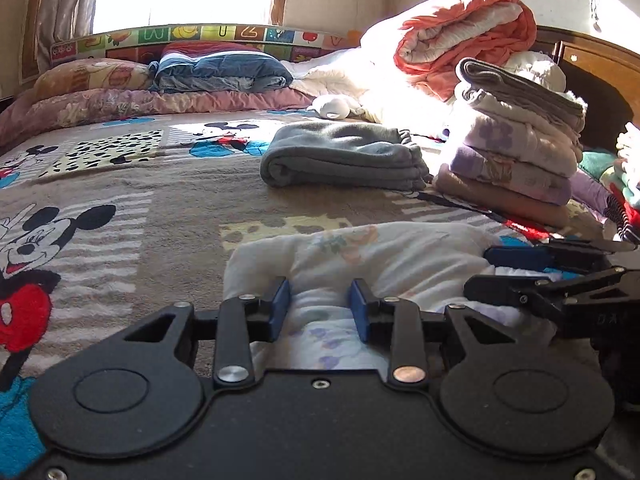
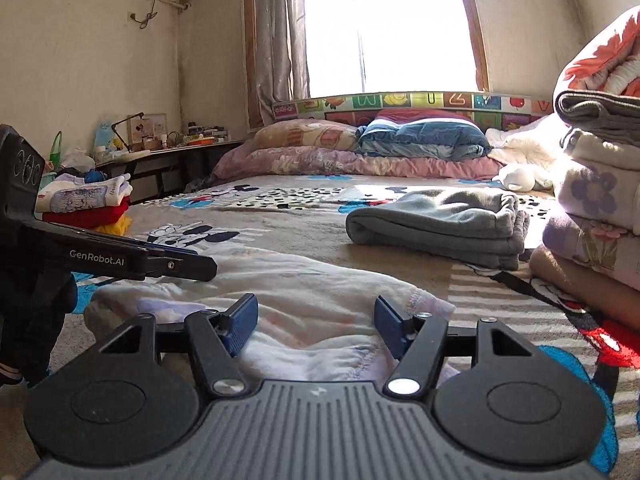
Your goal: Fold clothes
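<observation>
A white garment with a faint pastel print point(image 1: 384, 264) lies partly folded on the Mickey Mouse bedspread point(image 1: 132, 220). My left gripper point(image 1: 320, 306) is open, its blue pads low over the garment's near edge. The right gripper shows at the right of the left wrist view point(image 1: 520, 276), resting on the same garment. In the right wrist view the garment point(image 2: 312, 300) lies under my open right gripper point(image 2: 316, 322). The left gripper's finger point(image 2: 176, 266) reaches in from the left above the cloth.
A folded grey garment point(image 1: 344, 158) point(image 2: 440, 224) lies further back. A tall stack of folded clothes point(image 1: 516, 140) point(image 2: 596, 196) stands at the right. A rolled orange quilt point(image 1: 460, 28), pillows point(image 1: 220, 70), and a small clothes pile point(image 2: 88, 200) at the left edge.
</observation>
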### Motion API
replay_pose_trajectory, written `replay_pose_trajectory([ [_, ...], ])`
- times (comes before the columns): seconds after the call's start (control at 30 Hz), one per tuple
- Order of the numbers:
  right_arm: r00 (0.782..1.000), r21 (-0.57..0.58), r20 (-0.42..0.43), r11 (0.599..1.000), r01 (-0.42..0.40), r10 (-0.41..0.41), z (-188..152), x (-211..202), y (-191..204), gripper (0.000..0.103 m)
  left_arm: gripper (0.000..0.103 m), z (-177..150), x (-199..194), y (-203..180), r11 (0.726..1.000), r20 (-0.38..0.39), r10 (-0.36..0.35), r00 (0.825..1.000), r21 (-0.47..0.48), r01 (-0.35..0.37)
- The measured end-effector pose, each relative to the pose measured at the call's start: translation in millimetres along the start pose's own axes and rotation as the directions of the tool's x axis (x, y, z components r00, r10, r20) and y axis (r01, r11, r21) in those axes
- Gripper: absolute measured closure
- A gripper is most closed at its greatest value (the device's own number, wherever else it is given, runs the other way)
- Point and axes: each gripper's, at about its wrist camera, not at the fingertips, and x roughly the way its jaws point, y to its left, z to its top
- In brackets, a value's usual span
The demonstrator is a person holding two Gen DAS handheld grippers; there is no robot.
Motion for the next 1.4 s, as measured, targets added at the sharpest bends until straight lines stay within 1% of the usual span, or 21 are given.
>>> replay_pose_trajectory([
  [0.03, 0.999, 0.04, -0.047, 0.999, -0.009, 0.011, -1.2, 5.6, -6.3, 0.038, 0.072, -3.1, 3.0, -4.5, 1.0, -0.01, 0.013, 1.0, 0.024, -0.013],
  [0.07, 0.998, 0.07, -0.054, 0.997, -0.017, 0.021, -2.6, 6.4, -10.9, 0.039, 0.072, -5.8, 4.8, -7.5, 0.999, -0.016, 0.022, 1.0, 0.042, -0.022],
  [0.37, 0.995, 0.04, -0.103, 0.999, -0.012, 0.016, -9.0, 3.8, -2.1, 0.039, 0.069, -7.2, -5.4, -21.2, 0.986, 0.014, 0.088, 0.996, 0.143, -0.089],
  [0.4, 0.995, 0.043, -0.099, 0.999, -0.017, 0.022, -6.8, -0.3, -2.5, 0.039, 0.065, -2.7, -12.6, -18.5, 0.989, 0.02, 0.084, 0.996, 0.123, -0.085],
  [0.43, 0.997, 0.058, -0.077, 0.998, -0.024, 0.029, -4.5, -6.7, -4.3, 0.039, 0.05, 1.5, -21.8, -11.0, 0.996, 0.035, 0.067, 0.997, 0.064, -0.069],
  [0.47, 0.998, 0.073, -0.054, 0.997, -0.031, 0.035, -2.1, -13.3, -6.2, 0.039, 0.038, 4.7, -31.9, 1.8, 0.998, 0.052, 0.048, 0.998, -0.035, -0.046],
  [0.5, 0.999, 0.111, -0.018, 0.993, -0.036, 0.038, -0.5, -22.5, -10.5, 0.035, 0.038, 6.1, -38.2, 14.7, 0.991, 0.054, 0.041, 0.998, -0.128, -0.034],
  [0.57, 0.999, 0.234, 0.027, 0.972, -0.031, 0.025, 0.3, -37.0, -31.5, 0.021, 0.036, 4.7, -44.7, 39.5, 0.956, 0.039, 0.019, 0.999, -0.294, -0.006],
  [0.6, 1.0, 0.281, 0.024, 0.959, -0.023, 0.017, -0.9, -39.6, -40.3, 0.017, 0.036, 2.0, -45.9, 52.3, 0.925, 0.022, 0.001, 1.0, -0.379, 0.007],
  [0.67, 1.0, 0.428, -0.002, 0.903, -0.022, 0.025, -8.8, -41.6, -66.6, 0.017, 0.036, -7.5, -44.7, 73.3, 0.845, -0.016, -0.045, 0.999, -0.534, 0.029],
  [0.73, 0.997, 0.588, -0.014, 0.807, -0.05, 0.072, -22.4, -41.0, -90.3, 0.013, 0.035, -18.3, -42.2, 88.3, 0.757, -0.036, -0.107, 0.994, -0.65, 0.058],
  [0.77, 0.994, 0.671, -0.013, 0.738, -0.072, 0.109, -31.5, -38.4, -100.9, 0.013, 0.035, -22.3, -41.7, 92.0, 0.718, -0.041, -0.13, 0.991, -0.693, 0.066],
  [0.83, 0.988, 0.747, -0.006, 0.658, -0.096, 0.151, -41.7, -34.8, -109.4, 0.011, 0.035, -29.1, -40.2, 95.3, 0.654, -0.046, -0.174, 0.984, -0.752, 0.081],
  [0.87, 0.988, 0.75, -0.007, 0.654, -0.098, 0.156, -41.8, -33.9, -109.3, 0.011, 0.035, -32.5, -39.4, 96.9, 0.621, -0.047, -0.197, 0.979, -0.779, 0.087],
  [0.9, 0.986, 0.743, -0.021, 0.663, -0.096, 0.167, -40.8, -31.8, -107.2, 0.01, 0.035, -34.5, -38.9, 97.5, 0.598, -0.049, -0.214, 0.976, -0.796, 0.092],
  [0.97, 0.981, 0.727, -0.045, 0.68, -0.099, 0.191, -39.7, -27.2, -101.0, 0.007, 0.035, -33.3, -38.7, 94.6, 0.6, -0.057, -0.232, 0.971, -0.794, 0.097],
  [1.1, 0.97, 0.712, -0.073, 0.693, -0.112, 0.232, -37.3, -13.0, -86.8, 0.007, 0.036, -33.9, -37.5, 89.2, 0.598, -0.068, -0.262, 0.963, -0.794, 0.106],
  [1.17, 0.974, 0.744, -0.046, 0.658, -0.114, 0.221, -38.4, -7.7, -85.9, 0.012, 0.043, -34.6, -35.7, 86.6, 0.598, -0.067, -0.274, 0.959, -0.793, 0.116],
  [1.23, 0.977, 0.765, -0.034, 0.635, -0.111, 0.212, -41.7, -3.2, -86.0, 0.028, 0.048, -36.3, -33.5, 84.1, 0.599, -0.057, -0.287, 0.956, -0.789, 0.133],
  [1.3, 0.98, 0.759, -0.031, 0.643, -0.104, 0.195, -44.6, -1.5, -82.9, 0.04, 0.052, -36.6, -32.7, 82.8, 0.607, -0.042, -0.287, 0.957, -0.781, 0.148],
  [1.4, 0.983, 0.761, -0.009, 0.639, -0.112, 0.183, -48.4, -1.4, -81.2, 0.049, 0.059, -29.3, -36.0, 79.3, 0.643, -0.004, -0.284, 0.959, -0.742, 0.188],
])
